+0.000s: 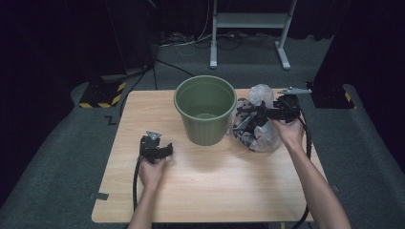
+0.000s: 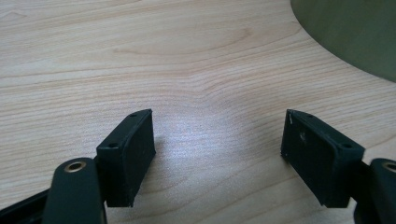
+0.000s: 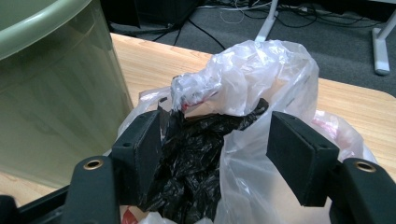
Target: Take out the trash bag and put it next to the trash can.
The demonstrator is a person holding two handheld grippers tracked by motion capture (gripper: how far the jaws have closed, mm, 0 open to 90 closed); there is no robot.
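Your right gripper straddles the plastic bag, jaws released; it's soft, light, slippery, so pinch the bunched top. Left gripper gapes empty.

Bucket cut off at 1 o'clock edge in left gripper view. Black bag's contents hidden inside clear bag.

bucket: olive green
bag: clear, whitish plastic
inner bag: black
table: pale wood grain
floor marker: yellow-black stripes
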